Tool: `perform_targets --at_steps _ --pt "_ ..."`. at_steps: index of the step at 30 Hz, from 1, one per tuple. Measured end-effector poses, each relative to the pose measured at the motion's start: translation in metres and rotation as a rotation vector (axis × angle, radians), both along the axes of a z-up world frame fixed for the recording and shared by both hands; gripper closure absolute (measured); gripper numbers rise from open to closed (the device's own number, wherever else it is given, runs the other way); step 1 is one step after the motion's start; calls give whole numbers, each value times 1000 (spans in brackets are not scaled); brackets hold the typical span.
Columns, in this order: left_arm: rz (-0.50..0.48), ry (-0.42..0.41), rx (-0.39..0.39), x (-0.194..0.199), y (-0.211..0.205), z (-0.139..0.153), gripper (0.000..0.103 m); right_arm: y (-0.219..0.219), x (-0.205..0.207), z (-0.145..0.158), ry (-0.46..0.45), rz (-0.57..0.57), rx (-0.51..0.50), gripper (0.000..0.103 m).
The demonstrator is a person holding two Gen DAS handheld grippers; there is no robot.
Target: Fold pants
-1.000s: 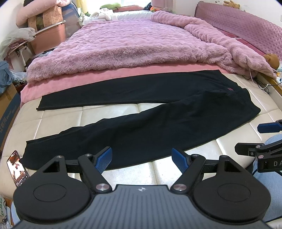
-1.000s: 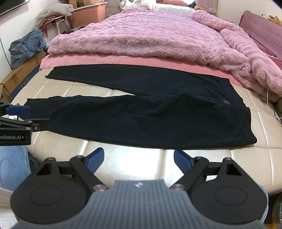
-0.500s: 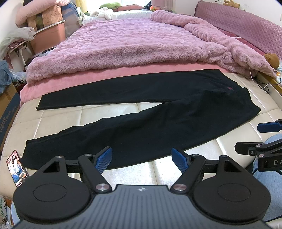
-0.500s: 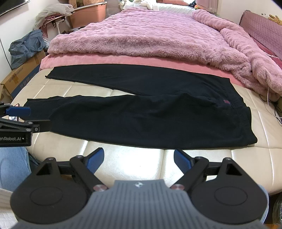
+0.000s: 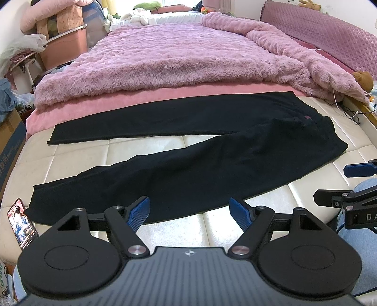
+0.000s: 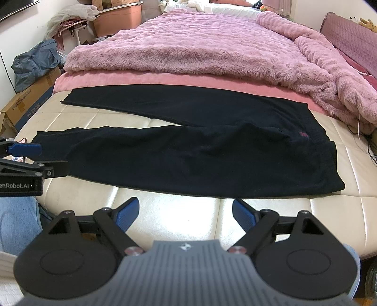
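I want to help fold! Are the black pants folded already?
Not yet. The black pants lie spread flat on the bed, both legs apart.

Cream quilted mattress (image 5: pixel 146 150), far part covered by pink sheet (image 5: pixel 165 94) and fluffy pink blanket (image 5: pixel 176 54). Phone (image 5: pixel 22 226), screen lit, at mattress near-left corner. Brown teddy (image 5: pixel 364 78) by right edge. Cardboard box (image 6: pixel 28 98), pink storage bin (image 6: pixel 117 20) off left.

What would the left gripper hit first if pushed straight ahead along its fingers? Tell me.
Most likely the black pants: the open left gripper points down at the near leg, nothing between. Depth is unclear, so it might land on the bare mattress just short.
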State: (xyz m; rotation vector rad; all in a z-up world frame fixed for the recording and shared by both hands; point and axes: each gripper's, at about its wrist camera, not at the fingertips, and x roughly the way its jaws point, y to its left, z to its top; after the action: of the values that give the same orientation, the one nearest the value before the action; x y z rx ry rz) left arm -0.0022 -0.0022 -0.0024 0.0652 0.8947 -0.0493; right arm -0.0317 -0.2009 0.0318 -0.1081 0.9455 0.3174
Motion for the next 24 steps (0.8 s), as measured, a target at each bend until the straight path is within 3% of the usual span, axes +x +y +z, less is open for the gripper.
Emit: perform_targets --at_steps 24 --pt "-5 1 -7 0 0 -2 13 0 0 -1 6 4 1 21"
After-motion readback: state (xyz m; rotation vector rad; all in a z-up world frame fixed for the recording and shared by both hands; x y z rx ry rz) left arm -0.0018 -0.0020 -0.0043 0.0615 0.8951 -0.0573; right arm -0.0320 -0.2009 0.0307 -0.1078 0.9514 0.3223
